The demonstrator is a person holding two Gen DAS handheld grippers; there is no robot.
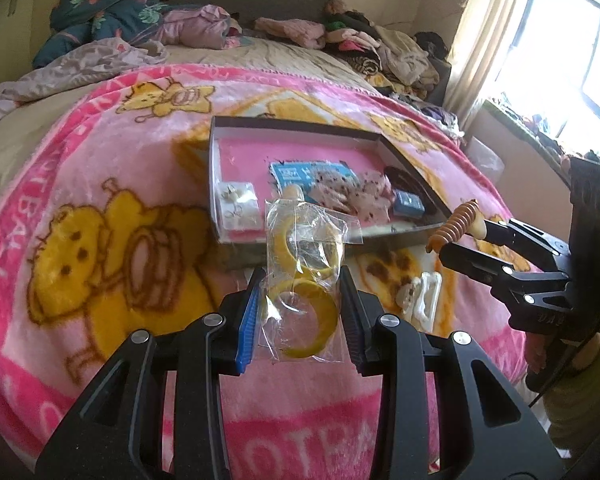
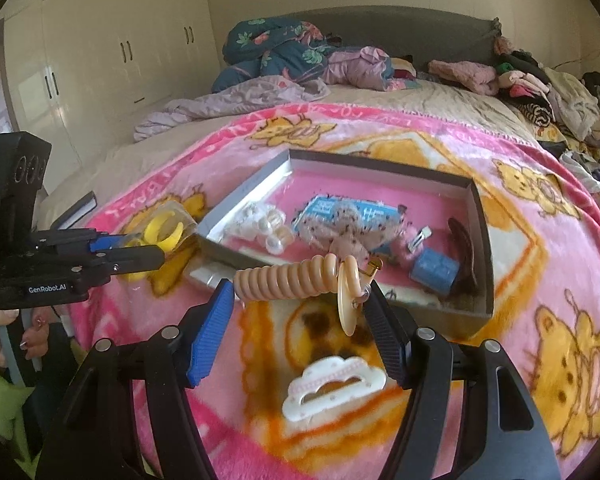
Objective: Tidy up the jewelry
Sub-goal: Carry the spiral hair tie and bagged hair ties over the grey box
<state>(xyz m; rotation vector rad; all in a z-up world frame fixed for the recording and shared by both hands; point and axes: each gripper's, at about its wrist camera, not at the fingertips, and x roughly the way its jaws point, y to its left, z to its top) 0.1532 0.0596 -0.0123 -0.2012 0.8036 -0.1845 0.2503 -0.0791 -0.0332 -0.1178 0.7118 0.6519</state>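
So both tools are up off the bed with something in them. The left tool is pinched in narrow on a clear plastic bag with yellow rings inside, the bag sticking up past the fingertips. The right tool is set wider, gripping a tan spiral hair tie stretched sideways between the pads, with a pale round disc dangling off its end by the right finger.

Right under the right tool, on the pink bear blanket, there's a white cloud-shaped hair clip lying flat. Just ahead of both tools sits the open grey box with a pink lining. Inside it: pearl earrings at the left end, a dotted bow on a blue card in the middle, a small blue box and a dark brown clip at the right end.

Further off, piles of clothes and a bundled floral quilt against the headboard.
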